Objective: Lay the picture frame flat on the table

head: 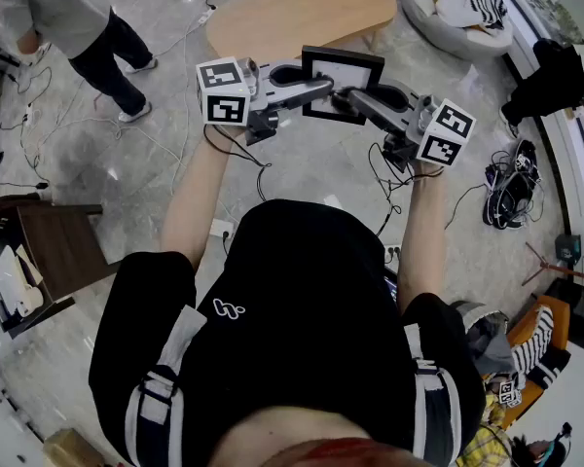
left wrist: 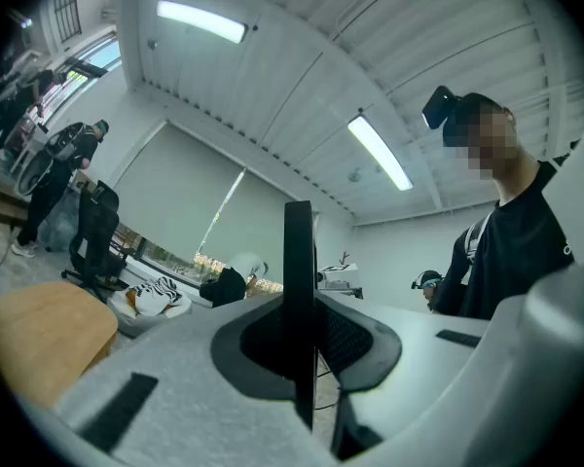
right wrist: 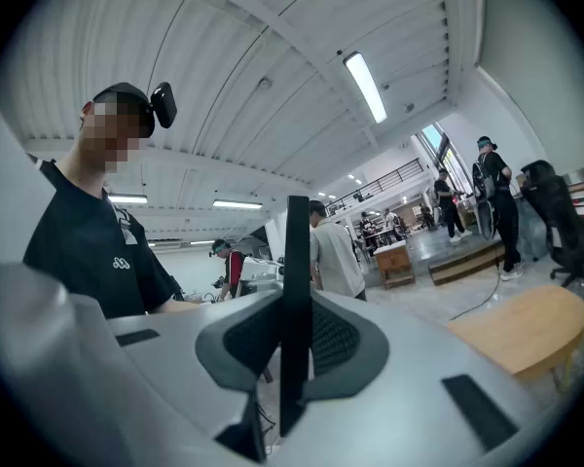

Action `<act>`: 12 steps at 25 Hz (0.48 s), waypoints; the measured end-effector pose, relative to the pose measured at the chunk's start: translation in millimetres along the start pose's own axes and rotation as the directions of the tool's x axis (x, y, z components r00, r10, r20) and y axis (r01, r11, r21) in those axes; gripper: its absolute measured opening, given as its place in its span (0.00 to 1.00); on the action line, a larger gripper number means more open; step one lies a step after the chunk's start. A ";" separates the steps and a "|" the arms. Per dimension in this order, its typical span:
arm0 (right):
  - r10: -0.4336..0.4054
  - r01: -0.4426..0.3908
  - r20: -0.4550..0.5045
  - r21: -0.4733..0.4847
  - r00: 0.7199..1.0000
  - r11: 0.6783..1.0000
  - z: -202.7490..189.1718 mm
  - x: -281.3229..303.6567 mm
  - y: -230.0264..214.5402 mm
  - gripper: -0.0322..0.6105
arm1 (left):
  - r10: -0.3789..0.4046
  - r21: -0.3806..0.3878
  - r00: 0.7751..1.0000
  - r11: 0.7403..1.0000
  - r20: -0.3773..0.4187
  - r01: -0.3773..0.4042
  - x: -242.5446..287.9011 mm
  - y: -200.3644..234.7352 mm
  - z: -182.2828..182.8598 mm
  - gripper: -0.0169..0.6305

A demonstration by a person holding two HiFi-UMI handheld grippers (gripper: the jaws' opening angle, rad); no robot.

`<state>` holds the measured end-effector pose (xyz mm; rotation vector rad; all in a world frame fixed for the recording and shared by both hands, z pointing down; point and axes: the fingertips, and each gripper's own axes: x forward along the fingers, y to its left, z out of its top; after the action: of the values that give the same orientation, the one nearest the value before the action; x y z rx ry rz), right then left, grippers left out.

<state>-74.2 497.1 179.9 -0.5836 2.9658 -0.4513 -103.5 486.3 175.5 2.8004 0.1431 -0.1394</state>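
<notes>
A black picture frame (head: 343,84) with a white mat is held in the air in front of me, above the floor and short of the oval wooden table (head: 302,13). My left gripper (head: 319,89) is shut on its left edge. From the other side my right gripper (head: 356,101) is shut on its right edge. In the left gripper view the frame (left wrist: 298,280) shows edge-on as a thin black bar clamped between the pads of that gripper (left wrist: 302,348). The right gripper view gives the same sight: the frame (right wrist: 297,280) stands upright in the closed jaws of the right gripper (right wrist: 294,343).
A person (head: 68,17) stands at the far left, near the table. A white beanbag (head: 462,13) with a striped cloth lies at the back right. A dark wooden chair (head: 58,246) stands to my left. Cables (head: 511,188) trail over the floor at right.
</notes>
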 end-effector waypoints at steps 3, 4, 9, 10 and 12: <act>-0.001 0.000 0.029 0.027 1.000 1.000 1.5 1.1 -2.6 0.14 | 0.001 -0.021 1.000 1.000 0.010 0.000 -0.4 2.4 -0.2 0.09; -0.003 0.002 0.030 0.030 1.000 1.000 0.8 1.2 -4.0 0.14 | 0.000 -0.025 1.000 1.000 0.007 0.000 -0.2 3.7 -1.0 0.09; -0.022 0.023 -0.015 0.053 1.000 0.998 -16.6 -1.4 -13.9 0.14 | -0.004 -0.054 0.999 0.999 -0.034 0.002 2.0 13.1 -15.9 0.09; -0.025 0.026 -0.015 0.064 1.000 0.998 -19.9 -2.6 -16.3 0.14 | -0.007 -0.063 0.999 0.998 -0.039 0.004 2.8 15.8 -19.4 0.09; -0.040 0.040 -0.010 0.079 0.999 0.996 -24.6 -3.1 -20.3 0.14 | -0.017 -0.079 0.999 0.997 -0.046 0.013 3.2 20.4 -24.2 0.09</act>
<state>-67.5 487.0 209.5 -0.6353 2.9326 -0.5736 -96.0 475.4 204.4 2.7252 0.1765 -0.0710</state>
